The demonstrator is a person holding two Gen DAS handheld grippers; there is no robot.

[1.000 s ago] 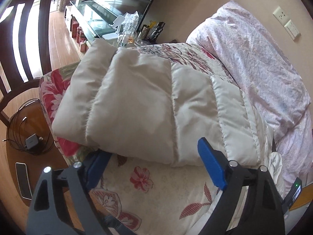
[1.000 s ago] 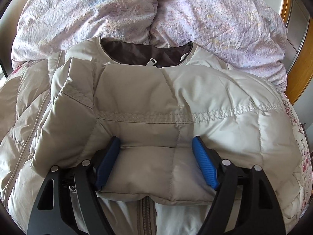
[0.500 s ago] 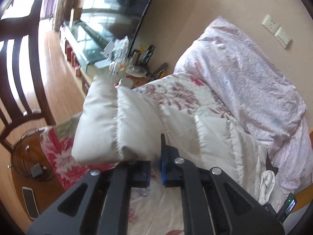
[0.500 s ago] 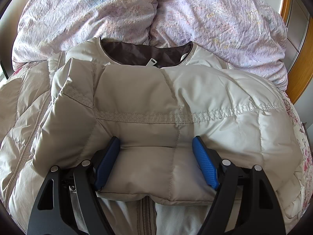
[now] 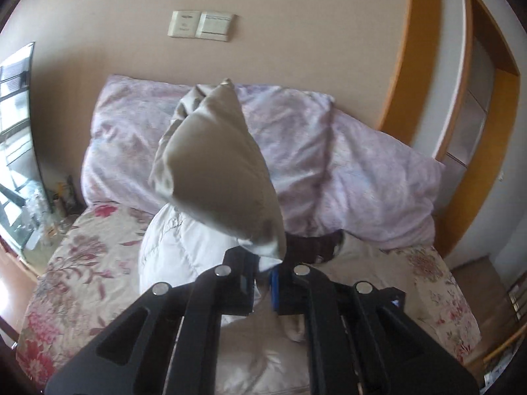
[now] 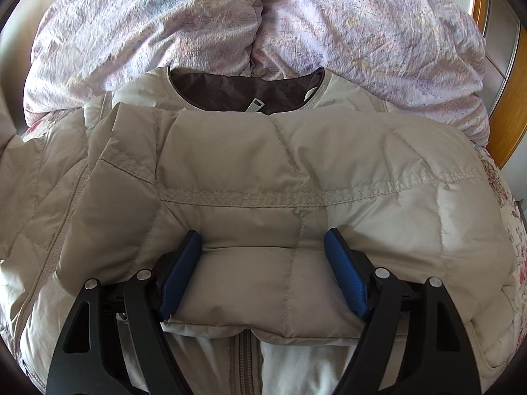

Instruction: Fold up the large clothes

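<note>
The left gripper (image 5: 263,279), jaws pinched on the jacket's sleeve (image 5: 217,171), lifts it above the jacket (image 6: 296,177). The right gripper (image 6: 263,273) rests wide-jawed on the folded sleeve (image 6: 263,283) below the collar. Next, probably, lay the lifted sleeve across.

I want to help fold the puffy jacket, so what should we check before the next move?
1. Left gripper has a firm hold on the lifted sleeve: ok, its jaws are shut on the fabric.
2. Right gripper is open: ok, its blue pads sit wide apart on either side of the folded sleeve.
3. Folded sleeve lies flat across the chest of the beige down jacket: ok.
4. Zipper closed: cannot tell, only its lower part shows.
5. Collar is uncovered and faces the lilac duvet: ok.
6. Room for the lifted sleeve to land on the jacket: cannot tell.
</note>
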